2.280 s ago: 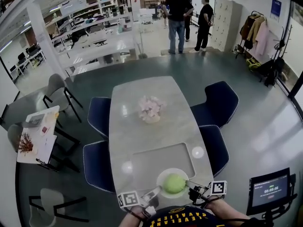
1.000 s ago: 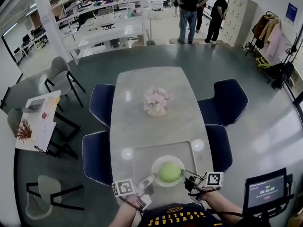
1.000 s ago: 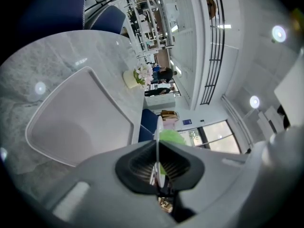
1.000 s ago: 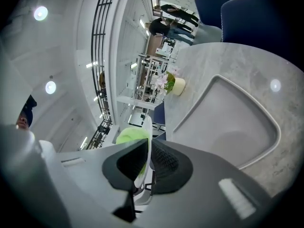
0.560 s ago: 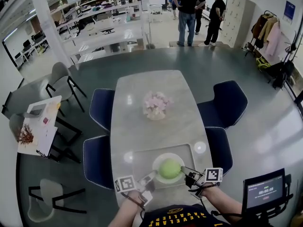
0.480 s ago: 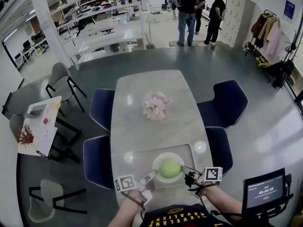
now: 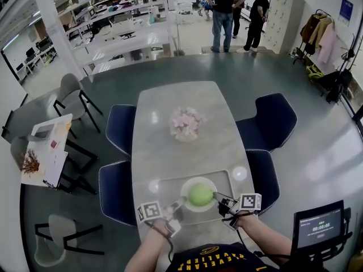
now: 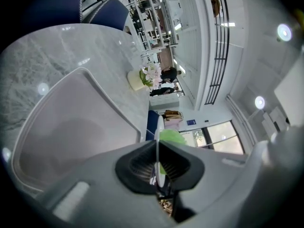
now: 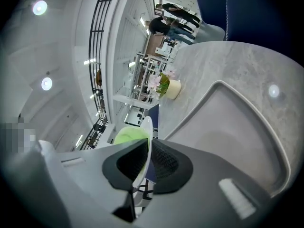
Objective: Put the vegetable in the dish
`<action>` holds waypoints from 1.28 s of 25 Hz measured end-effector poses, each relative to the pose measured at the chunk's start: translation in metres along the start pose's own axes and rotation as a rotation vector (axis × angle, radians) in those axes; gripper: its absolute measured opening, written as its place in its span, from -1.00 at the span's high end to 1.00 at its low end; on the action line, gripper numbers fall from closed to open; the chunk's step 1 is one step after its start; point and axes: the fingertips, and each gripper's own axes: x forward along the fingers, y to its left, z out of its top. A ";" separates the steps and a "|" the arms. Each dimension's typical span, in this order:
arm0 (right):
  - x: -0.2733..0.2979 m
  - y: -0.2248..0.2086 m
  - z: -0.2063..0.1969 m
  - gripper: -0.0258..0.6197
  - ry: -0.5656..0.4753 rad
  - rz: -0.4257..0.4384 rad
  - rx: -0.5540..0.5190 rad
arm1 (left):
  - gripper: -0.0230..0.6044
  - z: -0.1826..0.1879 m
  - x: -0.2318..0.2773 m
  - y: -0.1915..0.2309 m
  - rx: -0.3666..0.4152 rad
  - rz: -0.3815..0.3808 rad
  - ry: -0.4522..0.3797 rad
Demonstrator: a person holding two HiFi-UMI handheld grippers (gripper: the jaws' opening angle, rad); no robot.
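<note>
A round green vegetable [image 7: 199, 195] sits in a white dish [image 7: 189, 186] that hangs over the grey tray [image 7: 168, 187] at the near end of the table. My left gripper [image 7: 178, 204] is shut on the dish's left rim and my right gripper [image 7: 218, 200] on its right rim. In the left gripper view the dish [image 8: 157, 144] shows edge-on between the pads [image 8: 142, 165], with the vegetable [image 8: 172, 137] behind and the tray [image 8: 71, 127] below. In the right gripper view the dish rim [image 9: 147, 127] is pinched likewise, beside the vegetable [image 9: 127, 136] and the tray [image 9: 237, 122].
A pot of pale pink flowers [image 7: 184, 123] stands mid-table on the long marble table [image 7: 181, 101]. Dark blue chairs [image 7: 120, 129] line both sides. A small screen [image 7: 320, 226] is at the lower right. Two people [image 7: 227, 7] stand far off.
The dish with the vegetable has moved away from the near table edge, farther over the tray. Both grippers went with it and stayed shut on its rim.
</note>
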 end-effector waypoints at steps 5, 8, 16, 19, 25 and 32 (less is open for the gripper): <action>0.007 -0.011 0.001 0.83 0.012 -0.013 -0.006 | 0.89 0.003 0.006 0.013 -0.010 0.010 0.005; 0.010 -0.020 0.002 0.83 0.018 -0.016 -0.003 | 0.89 0.004 0.010 0.020 -0.013 0.011 0.011; 0.029 -0.061 0.010 0.83 0.055 -0.069 0.003 | 0.88 0.019 0.034 0.063 -0.017 0.031 0.043; 0.024 -0.066 0.001 0.82 0.065 -0.084 0.013 | 0.88 0.010 0.031 0.070 -0.014 0.044 0.067; 0.028 -0.080 0.002 0.82 0.061 -0.115 0.002 | 0.88 0.014 0.034 0.083 -0.005 0.073 0.093; 0.037 -0.094 -0.001 0.82 0.092 -0.158 0.013 | 0.87 0.014 0.039 0.103 -0.009 0.124 0.116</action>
